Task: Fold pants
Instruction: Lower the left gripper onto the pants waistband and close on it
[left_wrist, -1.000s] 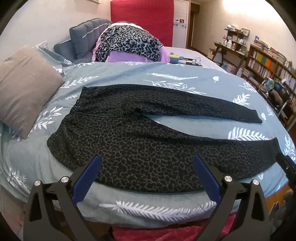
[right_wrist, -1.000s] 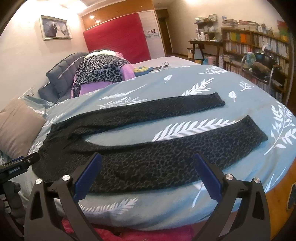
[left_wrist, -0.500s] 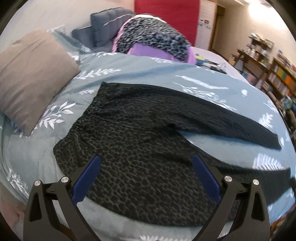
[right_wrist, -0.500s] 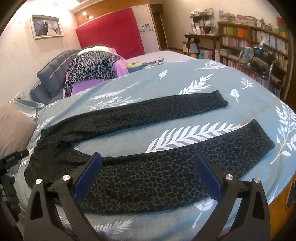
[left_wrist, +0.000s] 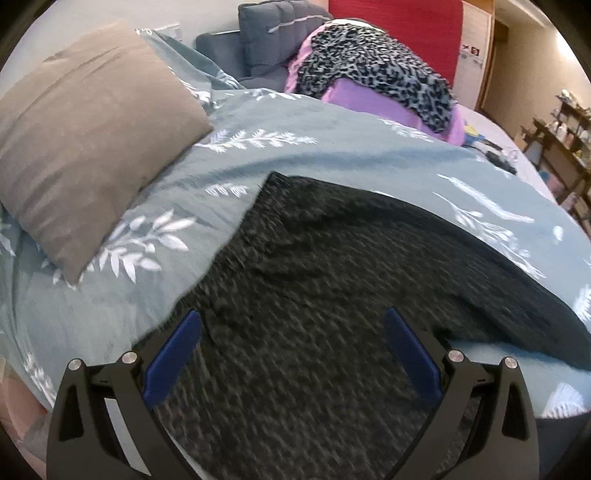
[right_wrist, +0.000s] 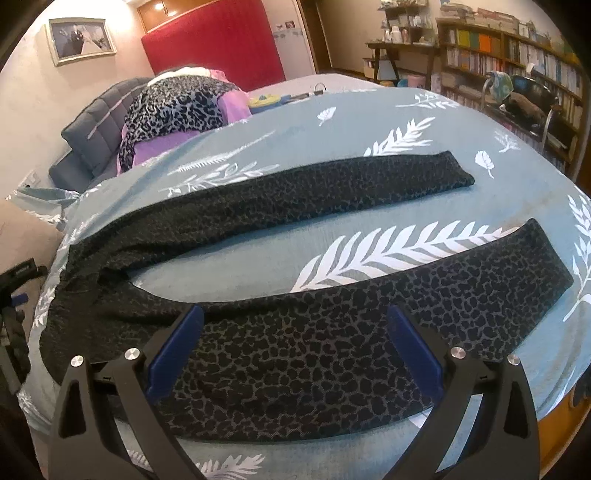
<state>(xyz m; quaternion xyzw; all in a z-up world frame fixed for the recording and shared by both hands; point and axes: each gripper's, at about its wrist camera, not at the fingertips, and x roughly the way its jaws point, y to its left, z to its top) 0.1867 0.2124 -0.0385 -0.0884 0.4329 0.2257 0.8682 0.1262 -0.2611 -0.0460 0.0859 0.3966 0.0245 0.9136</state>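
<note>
Pants (right_wrist: 295, 354) in a dark leopard print are laid flat on a teal bedspread (right_wrist: 369, 122) printed with white leaves, the two legs spread apart in a narrow V. In the right wrist view the near leg (right_wrist: 406, 295) is seen running to the right, its cuff close to the bed edge, while the far leg (right_wrist: 332, 188) lies beyond it with a strip of bedspread and one large white leaf between them. The legs are joined at the left, where the waist end is bunched slightly.

The right gripper (right_wrist: 295, 347) is held above the near leg, its blue-padded fingers (right_wrist: 173, 354) set wide apart with nothing between them. Contact with the cloth cannot be judged.

In the left wrist view, which is blurred, the waist part of the pants (left_wrist: 314, 295) fills the lower middle of the frame. The left gripper (left_wrist: 291, 350) is also held with its fingers (left_wrist: 413, 354) spread wide, over the cloth near the waist edge, gripping nothing.

A brown pillow (left_wrist: 85, 133) is seen lying on the bedspread to the left of the waist, apart from the pants. Farther back, a leopard-print cloth (left_wrist: 369, 70) is draped over a purple bundle (left_wrist: 373, 99) beside a grey padded headboard (left_wrist: 266, 26). Bookshelves (right_wrist: 517, 59) are lined along the wall at the right.
</note>
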